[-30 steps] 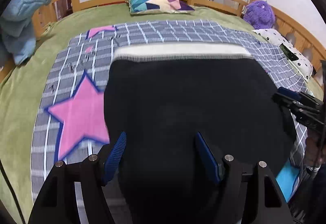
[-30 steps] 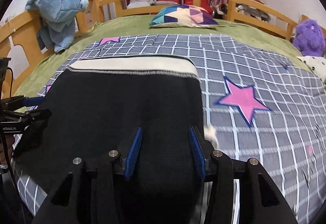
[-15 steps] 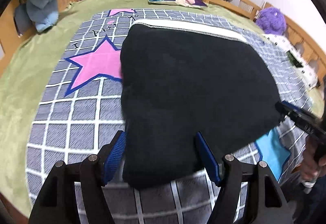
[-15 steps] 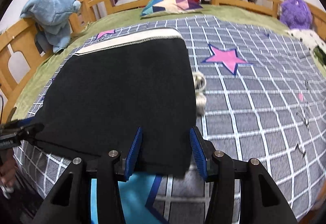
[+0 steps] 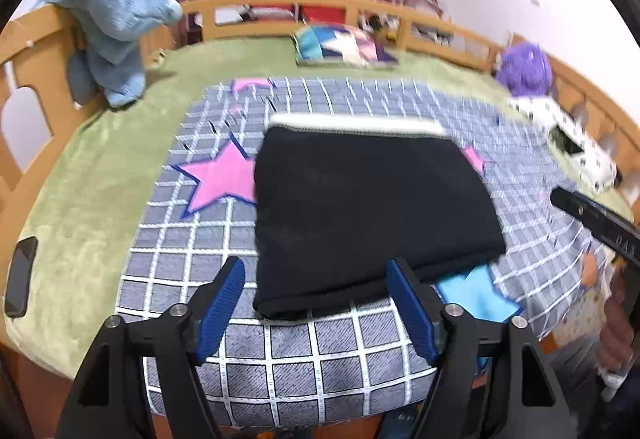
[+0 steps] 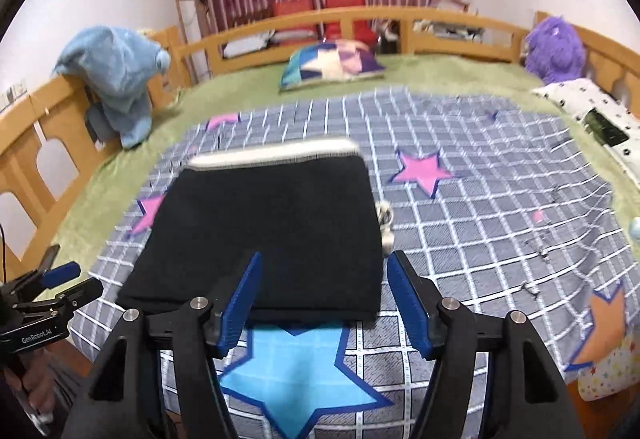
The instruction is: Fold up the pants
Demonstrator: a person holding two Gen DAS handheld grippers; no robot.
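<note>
Pants (image 5: 360,207), black, lie folded into a flat rectangle on the checked blanket (image 5: 192,263) near its front edge, left gripper (image 5: 316,307) and right gripper (image 6: 322,299) both spread wide and empty just short of them, folding apparently complete.

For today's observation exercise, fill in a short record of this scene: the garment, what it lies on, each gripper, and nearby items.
garment: black pants, folded into a flat rectangle, pale waistband at the far edge
surface: grey checked blanket with stars, over a green bedspread
left gripper: open, empty, at the near edge of the pants
right gripper: open, empty
nearby: blue plush toy, purple plush toy, patchwork pillow
</note>
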